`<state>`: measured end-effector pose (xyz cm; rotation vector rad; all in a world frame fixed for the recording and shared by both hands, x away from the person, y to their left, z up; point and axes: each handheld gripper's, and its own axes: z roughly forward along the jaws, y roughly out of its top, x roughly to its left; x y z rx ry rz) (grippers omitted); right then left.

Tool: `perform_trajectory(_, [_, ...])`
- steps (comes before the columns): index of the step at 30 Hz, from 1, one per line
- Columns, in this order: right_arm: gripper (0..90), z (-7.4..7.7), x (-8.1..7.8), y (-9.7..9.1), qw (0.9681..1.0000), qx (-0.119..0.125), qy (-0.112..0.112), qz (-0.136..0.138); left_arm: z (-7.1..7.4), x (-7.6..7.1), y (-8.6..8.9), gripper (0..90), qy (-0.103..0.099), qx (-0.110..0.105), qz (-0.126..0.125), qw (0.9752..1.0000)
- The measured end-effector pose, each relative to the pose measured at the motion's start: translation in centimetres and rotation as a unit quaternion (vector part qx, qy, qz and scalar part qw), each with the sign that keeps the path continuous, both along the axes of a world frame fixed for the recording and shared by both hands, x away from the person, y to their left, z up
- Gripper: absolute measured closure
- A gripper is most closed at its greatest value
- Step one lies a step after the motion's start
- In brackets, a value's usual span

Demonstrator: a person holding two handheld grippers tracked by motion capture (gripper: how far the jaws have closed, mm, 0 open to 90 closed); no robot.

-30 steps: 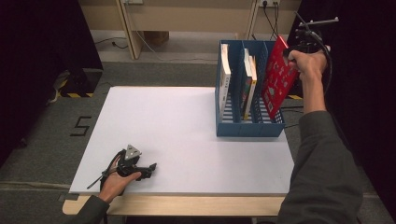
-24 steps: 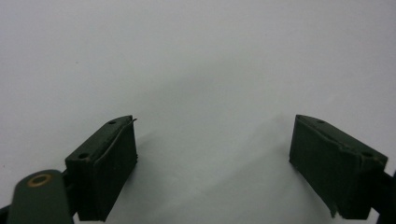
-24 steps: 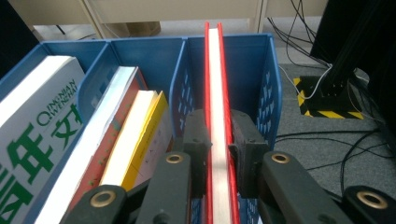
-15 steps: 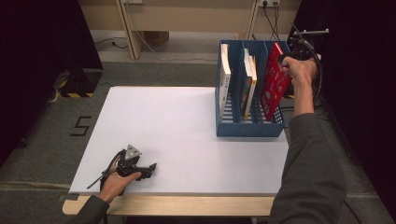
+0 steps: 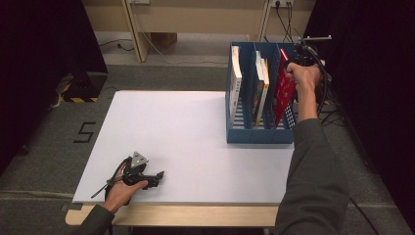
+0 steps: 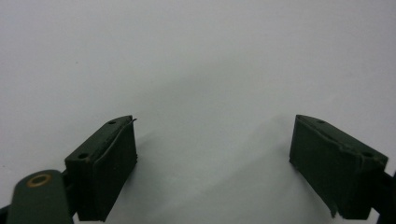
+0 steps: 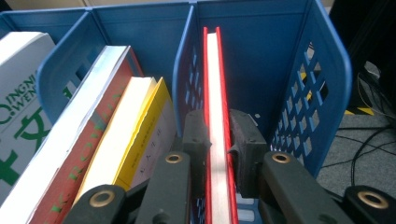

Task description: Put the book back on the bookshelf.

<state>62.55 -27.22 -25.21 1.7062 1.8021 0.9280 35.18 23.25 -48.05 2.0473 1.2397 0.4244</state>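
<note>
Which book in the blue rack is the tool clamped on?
The red book, alone in the rightmost compartment, gripped by the right tool. The other books stand free in the compartments to its left.

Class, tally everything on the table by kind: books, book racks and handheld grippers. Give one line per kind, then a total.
Books: 4 – white book, red-and-white book, yellow book, red book clamped in the right gripper
Book racks: 1 – blue rack
Grippers: 2 – right gripper; left gripper, open
Total: 7
</note>
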Motion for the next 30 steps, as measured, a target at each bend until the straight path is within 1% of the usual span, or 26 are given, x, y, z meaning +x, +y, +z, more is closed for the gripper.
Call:
perform_trajectory(4, [78.3, -0.6, 0.3, 0.4, 1.0, -0.004, 0.001, 0.005, 0.0, 0.0, 0.0, 13.9, 0.0, 0.0, 0.0, 1.0])
perform_trajectory(7, [78.1, -1.0, 0.4, 0.6, 0.9998, -0.011, 0.011, 0.008, 0.0, 0.0, 0.0, 13.9, 0.0, 0.0, 0.0, 1.0])
perform_trajectory(8, [78.1, -1.1, 0.4, 0.6, 0.9999, -0.008, 0.009, 0.008, 0.0, 0.0, 0.0, 13.9, 0.0, 0.0, 0.0, 1.0])
perform_trajectory(10, [78.0, -1.1, 0.4, 0.6, 0.9998, -0.011, 0.011, 0.009, 0.0, 0.0, 0.0, 13.9, 0.0, 0.0, 0.0, 1.0])
perform_trajectory(13, [75.9, -0.9, 0.2, 0.6, 0.9996, -0.011, 0.015, 0.02, 0.0, 0.0, 0.0, 13.8, 0.0, 0.0, 0.0, 1.0])
perform_trajectory(14, [75.5, -0.8, 0.1, 0.6, 0.9996, -0.01, 0.012, 0.023, 0.0, 0.0, 0.0, 13.9, 0.0, 0.0, 0.0, 1.0])
perform_trajectory(15, [73.8, -0.6, -0.1, 0.5, 0.9995, -0.011, 0.011, 0.028, 0.0, 0.0, 0.0, 13.8, 0.0, 0.0, 0.0, 1.0])
perform_trajectory(16, [72.1, -0.5, -0.2, 0.4, 0.9993, -0.007, 0.016, 0.032, 0.0, 0.0, 0.0, 13.8, 0.0, 0.001, 0.0, 1.0])
perform_trajectory(17, [70.5, -0.4, -0.3, 0.3, 0.9991, -0.009, 0.02, 0.036, 0.0, 0.0, 0.0, 13.8, 0.0, 0.001, -0.001, 1.0])
perform_trajectory(18, [68.7, -0.2, -0.5, 0.2, 0.9992, -0.002, 0.021, 0.035, 0.0, 0.0, 0.0, 13.8, 0.0, 0.001, -0.001, 1.0])
perform_trajectory(20, [67.2, 0.0, -0.9, -0.1, 0.9987, -0.002, 0.025, 0.045, 0.0, 0.0, 0.0, 13.8, -0.001, 0.001, 0.0, 1.0])
perform_trajectory(22, [65.5, 0.2, -1.5, -0.2, 0.9984, -0.001, 0.021, 0.052, 0.0, 0.0, 0.0, 13.8, -0.001, 0.0, 0.0, 1.0])
perform_trajectory(23, [64.5, 0.3, -1.8, -0.2, 0.9981, 0.002, 0.023, 0.058, 0.0, 0.0, 0.0, 13.8, -0.001, 0.0, 0.0, 1.0])
perform_trajectory(24, [63.2, 0.3, -2.2, -0.2, 0.9977, 0.0, 0.025, 0.063, 0.0, 0.0, 0.0, 13.8, 0.0, 0.0, 0.0, 1.0])
perform_trajectory(25, [62.9, 0.4, -2.4, -0.3, 0.9973, -0.006, 0.028, 0.067, 0.0, 0.0, 0.0, 13.8, 0.0, 0.001, 0.0, 1.0])
perform_trajectory(27, [62.9, 0.4, -2.9, -0.3, 0.9971, -0.019, 0.031, 0.066, 0.0, 0.0, 0.0, 13.8, -0.002, 0.0, 0.0, 1.0])
perform_trajectory(28, [62.9, 0.4, -3.1, -0.4, 0.9967, -0.018, 0.031, 0.072, 0.0, 0.0, 0.0, 13.8, -0.002, -0.001, 0.001, 1.0])
perform_trajectory(30, [62.4, 0.4, -3.7, -0.4, 0.9967, -0.014, 0.029, 0.075, 0.0, 0.0, 0.0, 13.8, -0.002, 0.0, 0.0, 1.0])
